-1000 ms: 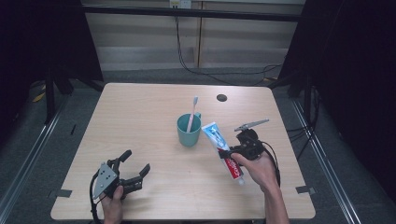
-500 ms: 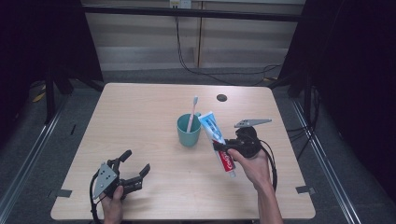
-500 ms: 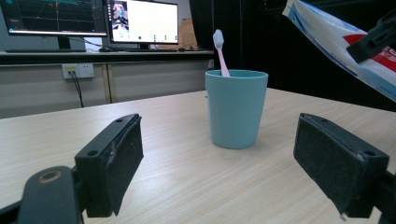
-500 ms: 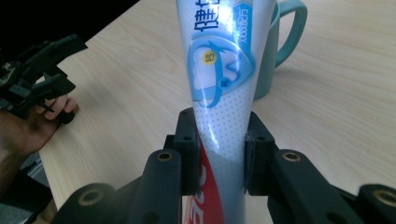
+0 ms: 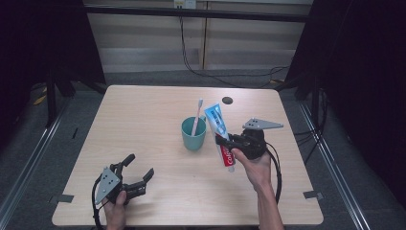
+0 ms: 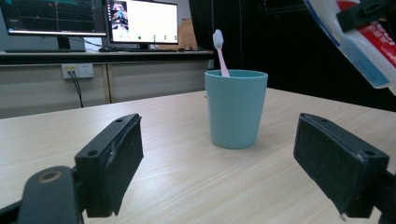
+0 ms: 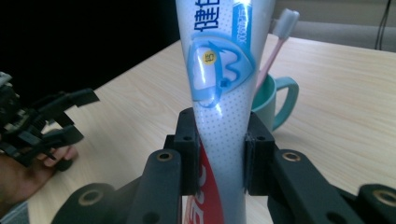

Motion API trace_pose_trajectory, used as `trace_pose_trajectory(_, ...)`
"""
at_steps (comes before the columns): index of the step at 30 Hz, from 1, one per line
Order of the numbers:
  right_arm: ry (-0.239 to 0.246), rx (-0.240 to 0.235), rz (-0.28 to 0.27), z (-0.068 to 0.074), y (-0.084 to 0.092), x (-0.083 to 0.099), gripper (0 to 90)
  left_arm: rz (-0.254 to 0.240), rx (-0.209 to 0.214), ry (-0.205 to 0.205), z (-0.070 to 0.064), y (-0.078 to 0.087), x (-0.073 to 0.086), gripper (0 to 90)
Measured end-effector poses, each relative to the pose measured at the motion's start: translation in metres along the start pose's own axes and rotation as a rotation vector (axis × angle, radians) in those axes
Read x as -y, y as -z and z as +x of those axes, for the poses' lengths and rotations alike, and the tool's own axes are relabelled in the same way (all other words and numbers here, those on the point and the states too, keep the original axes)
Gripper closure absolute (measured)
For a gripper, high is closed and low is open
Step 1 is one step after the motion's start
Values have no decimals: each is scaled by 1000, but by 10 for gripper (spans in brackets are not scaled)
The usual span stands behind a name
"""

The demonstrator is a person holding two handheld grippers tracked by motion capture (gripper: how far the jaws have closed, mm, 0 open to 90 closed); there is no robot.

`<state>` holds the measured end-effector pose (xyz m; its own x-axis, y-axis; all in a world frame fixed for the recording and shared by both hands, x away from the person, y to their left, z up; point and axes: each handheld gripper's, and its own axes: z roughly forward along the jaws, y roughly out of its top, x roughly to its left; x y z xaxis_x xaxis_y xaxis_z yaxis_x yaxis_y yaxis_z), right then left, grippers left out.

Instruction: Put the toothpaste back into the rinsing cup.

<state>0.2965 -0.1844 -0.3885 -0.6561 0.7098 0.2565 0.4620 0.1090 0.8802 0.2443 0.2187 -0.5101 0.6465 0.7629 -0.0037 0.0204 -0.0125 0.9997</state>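
High view, right gripper (image 5: 229, 142): clamps toothpaste tube (image 5: 219, 132) just right of cup (image 5: 194, 134).
Left gripper (image 5: 135, 172): jaws wide, empty, well left of cup.

In my right gripper view the toothpaste tube (image 7: 219, 93) runs past the top edge, and its red end drops out of sight below my jaws. The cup (image 7: 275, 100) sits half hidden behind the tube; its printing is too blurred to read.
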Motion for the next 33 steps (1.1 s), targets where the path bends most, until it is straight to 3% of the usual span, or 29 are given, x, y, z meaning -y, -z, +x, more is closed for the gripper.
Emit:
trace_pose_trajectory(11, 53, 28, -129, 8, -3, -4, 723, -7, -1, 6, 0, 0, 0, 157)
trace_pose_trajectory(18, 52, 20, -224, 10, -5, -8, 723, -12, 0, 13, -1, -1, 0, 158)
trace_pose_trajectory(33, 47, 19, -278, 8, -23, -18, 723, -8, 3, 6, 0, -1, 0, 158)
